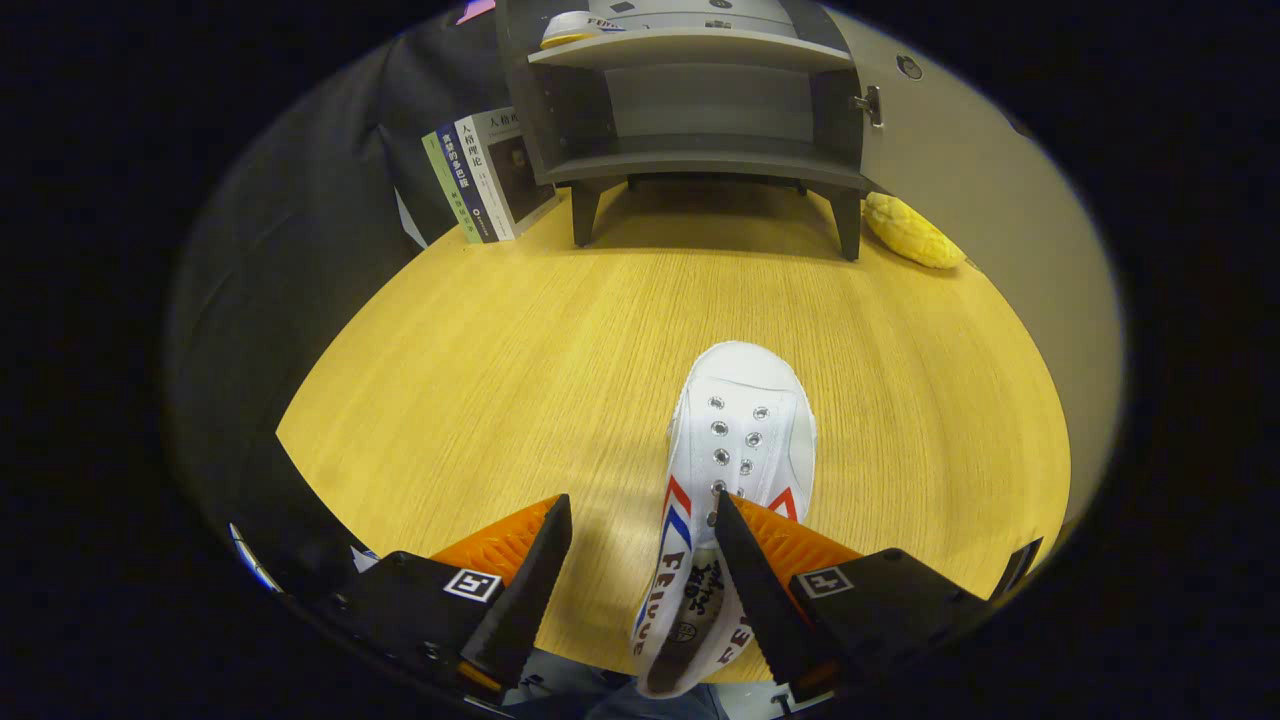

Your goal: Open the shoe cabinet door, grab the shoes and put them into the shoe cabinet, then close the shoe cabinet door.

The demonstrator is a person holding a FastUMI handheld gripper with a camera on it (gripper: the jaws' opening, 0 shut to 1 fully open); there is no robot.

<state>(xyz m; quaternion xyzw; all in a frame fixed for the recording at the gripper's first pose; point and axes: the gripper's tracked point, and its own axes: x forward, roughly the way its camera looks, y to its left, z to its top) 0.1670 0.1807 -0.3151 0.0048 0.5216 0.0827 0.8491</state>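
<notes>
With the cabinet [700, 110] door [960, 170] open at top of frame, my wide tongs [640, 520] straddle the white shoe [735, 470], not yet gripped or shelved.

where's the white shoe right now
In the gripper view the white shoe lies on the wooden table, heel between the open fingers, toe pointing toward the open shoe cabinet.
</notes>
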